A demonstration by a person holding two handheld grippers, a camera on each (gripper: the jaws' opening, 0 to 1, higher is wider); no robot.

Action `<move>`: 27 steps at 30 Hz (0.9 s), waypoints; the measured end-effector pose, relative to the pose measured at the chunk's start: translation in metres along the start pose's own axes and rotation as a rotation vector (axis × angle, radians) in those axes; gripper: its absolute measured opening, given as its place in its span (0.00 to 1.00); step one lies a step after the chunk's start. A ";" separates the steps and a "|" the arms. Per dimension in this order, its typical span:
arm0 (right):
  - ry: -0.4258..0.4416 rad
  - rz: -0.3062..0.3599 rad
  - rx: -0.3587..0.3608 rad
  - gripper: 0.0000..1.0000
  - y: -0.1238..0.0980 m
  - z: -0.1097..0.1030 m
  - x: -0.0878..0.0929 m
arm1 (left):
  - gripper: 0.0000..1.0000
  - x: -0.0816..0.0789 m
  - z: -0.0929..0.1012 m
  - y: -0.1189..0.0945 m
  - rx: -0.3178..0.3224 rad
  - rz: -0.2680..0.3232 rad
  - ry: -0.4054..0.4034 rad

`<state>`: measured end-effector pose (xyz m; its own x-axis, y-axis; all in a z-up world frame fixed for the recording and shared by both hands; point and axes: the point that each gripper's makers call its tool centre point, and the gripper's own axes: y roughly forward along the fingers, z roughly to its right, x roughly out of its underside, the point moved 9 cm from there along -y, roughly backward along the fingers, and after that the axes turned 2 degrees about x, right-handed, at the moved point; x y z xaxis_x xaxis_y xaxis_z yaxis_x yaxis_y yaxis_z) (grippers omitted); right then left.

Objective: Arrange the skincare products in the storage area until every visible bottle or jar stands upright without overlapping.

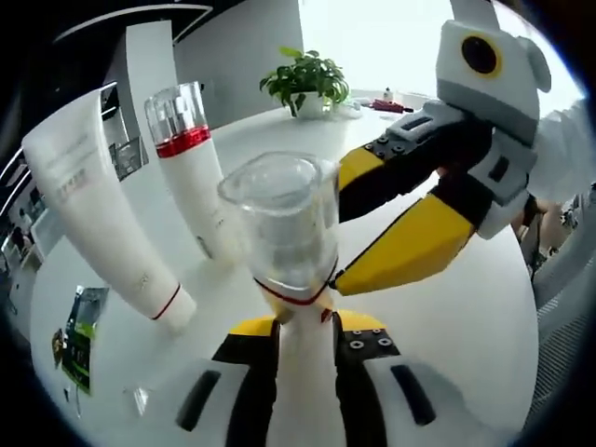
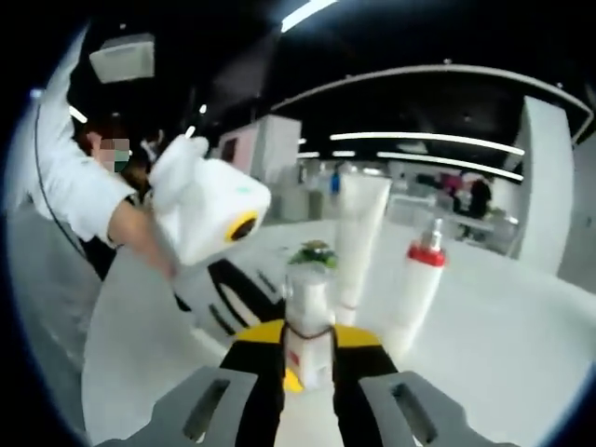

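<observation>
On the white desk [image 1: 484, 307], the tall tube [image 1: 98, 214] and the red-banded bottle [image 1: 191, 168] already stand upright. The clear-capped bottle [image 1: 284, 228] is clamped by both the left gripper [image 1: 303, 326] and right gripper [image 1: 349, 237], seemingly not yet released.

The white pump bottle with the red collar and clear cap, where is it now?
In the left gripper view the white pump bottle with the red collar stands upright on the white table, between the tall white tube and the gripped clear-capped bottle.
</observation>
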<state>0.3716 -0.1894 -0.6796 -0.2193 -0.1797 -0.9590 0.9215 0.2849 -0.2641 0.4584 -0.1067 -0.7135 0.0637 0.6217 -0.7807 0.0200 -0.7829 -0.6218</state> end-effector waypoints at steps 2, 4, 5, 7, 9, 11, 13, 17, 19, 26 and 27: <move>0.005 0.001 0.005 0.11 -0.001 0.003 0.000 | 0.23 -0.001 0.000 0.002 -0.001 0.002 -0.005; 0.003 0.001 0.008 0.11 -0.001 0.004 0.000 | 0.23 -0.003 0.000 0.005 -0.002 0.007 -0.008; -0.004 0.002 0.007 0.11 -0.002 0.006 0.001 | 0.23 -0.005 0.000 0.007 -0.005 0.009 -0.009; -0.009 0.004 0.008 0.10 -0.004 0.009 0.001 | 0.23 -0.007 -0.001 0.010 -0.010 0.011 -0.005; -0.005 0.002 0.014 0.09 -0.006 0.013 0.002 | 0.23 -0.009 -0.003 0.013 -0.019 0.011 -0.004; 0.000 0.001 0.016 0.06 -0.007 0.017 0.003 | 0.23 -0.011 -0.004 0.016 -0.030 0.014 -0.007; 0.002 0.001 0.022 0.05 -0.009 0.021 0.003 | 0.23 -0.013 -0.005 0.021 -0.032 0.020 -0.019; 0.009 -0.007 0.040 0.06 -0.010 0.028 0.005 | 0.23 -0.016 -0.004 0.025 -0.034 0.026 -0.015; 0.016 -0.007 0.049 0.06 -0.011 0.029 0.005 | 0.23 -0.018 -0.006 0.028 -0.035 0.028 -0.016; 0.030 -0.013 0.062 0.10 -0.009 0.032 0.007 | 0.23 -0.019 -0.008 0.032 -0.039 0.040 -0.021; 0.030 -0.015 0.063 0.10 -0.009 0.033 0.008 | 0.23 -0.019 -0.009 0.032 -0.039 0.041 -0.021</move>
<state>0.3725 -0.2240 -0.6816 -0.2420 -0.1546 -0.9579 0.9360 0.2228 -0.2725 0.4668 -0.1442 -0.7180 0.0448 0.5889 -0.8070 0.0571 -0.8080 -0.5864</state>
